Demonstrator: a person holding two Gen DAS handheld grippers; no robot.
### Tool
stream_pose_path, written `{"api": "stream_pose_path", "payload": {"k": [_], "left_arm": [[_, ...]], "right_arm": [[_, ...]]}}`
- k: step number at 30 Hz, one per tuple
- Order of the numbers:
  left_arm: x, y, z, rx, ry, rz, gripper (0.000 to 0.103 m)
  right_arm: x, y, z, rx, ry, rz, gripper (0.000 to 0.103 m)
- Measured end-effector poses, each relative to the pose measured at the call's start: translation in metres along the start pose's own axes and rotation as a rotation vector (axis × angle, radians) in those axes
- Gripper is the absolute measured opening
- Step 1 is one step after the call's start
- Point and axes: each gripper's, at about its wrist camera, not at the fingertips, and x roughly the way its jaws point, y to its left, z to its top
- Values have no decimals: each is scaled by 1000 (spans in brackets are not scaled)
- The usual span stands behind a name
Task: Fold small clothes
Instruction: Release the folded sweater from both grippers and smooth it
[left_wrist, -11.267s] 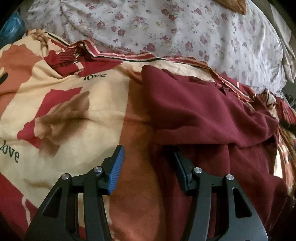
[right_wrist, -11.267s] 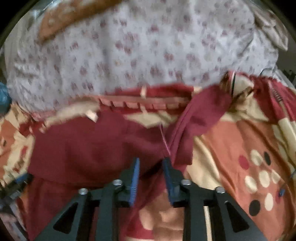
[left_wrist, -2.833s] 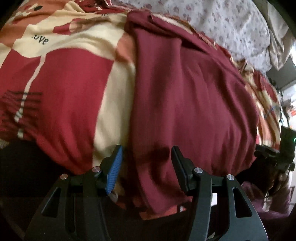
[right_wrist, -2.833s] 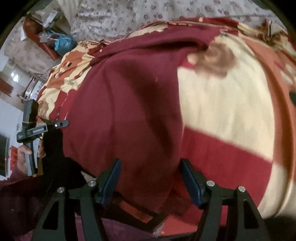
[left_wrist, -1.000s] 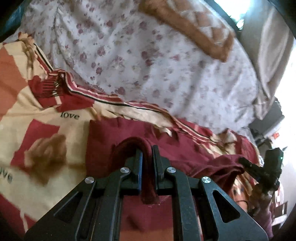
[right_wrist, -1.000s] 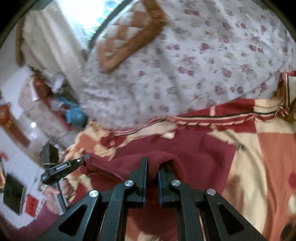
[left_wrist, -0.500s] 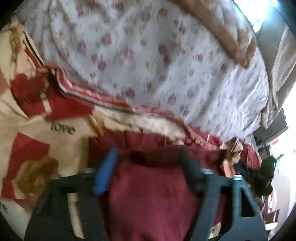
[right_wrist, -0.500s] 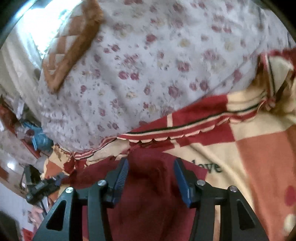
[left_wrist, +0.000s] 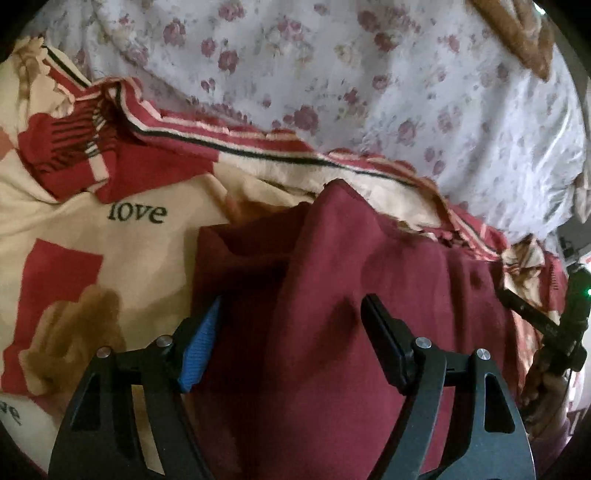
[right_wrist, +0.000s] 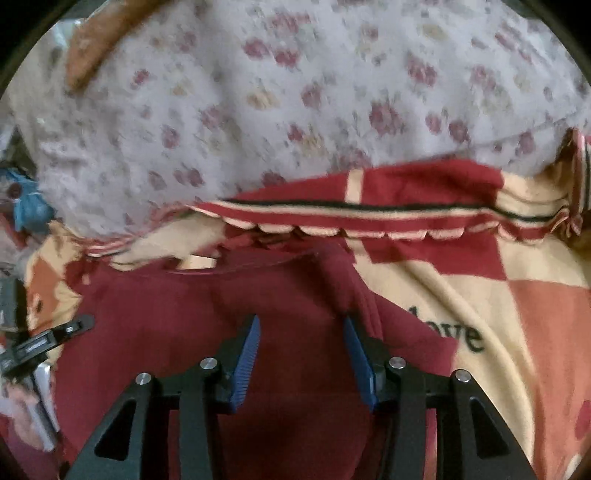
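Maroon garment (left_wrist: 388, 295) lies on the bed's patterned blanket (left_wrist: 74, 221), its far edge beside the floral quilt (left_wrist: 406, 92). Left gripper (left_wrist: 291, 325) and right gripper (right_wrist: 301, 347) both hover over it, jaws spread, gripping nothing. Garment's long axis runs between them; each stands near one end.

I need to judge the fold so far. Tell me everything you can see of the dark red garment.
The dark red garment is plain, soft, knit-looking cloth, lying on the patterned blanket below the floral quilt. It lies doubled over, with a raised ridge running to a point at its far edge and small wrinkles. The left gripper and the right gripper are both open over it, gripping nothing.
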Motion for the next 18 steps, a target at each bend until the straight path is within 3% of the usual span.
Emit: {"api": "stream_pose_path", "payload": {"k": [4, 8, 13, 15, 16, 17, 18], "left_arm": [[-40, 12, -16, 10, -26, -78, 76], [-70, 23, -53, 37, -30, -162, 76], [-61, 24, -88, 48, 33, -221, 76], [-53, 18, -96, 76, 52, -228, 76], [-50, 15, -100, 101, 62, -212, 70], [-46, 13, -100, 113, 69, -196, 59], [-44, 14, -100, 115, 76, -171, 41]], "right_arm": [[-58, -4, -15, -10, -18, 93, 47], [-103, 7, -55, -77, 3, 172, 47], [-93, 17, -91, -95, 67, 178, 47], [-81, 20, -96, -101, 78, 185, 40], [-75, 23, -97, -124, 78, 177, 35], [-70, 27, -98, -147, 77, 152, 23], [-66, 28, -98, -154, 77, 119, 9]]}}
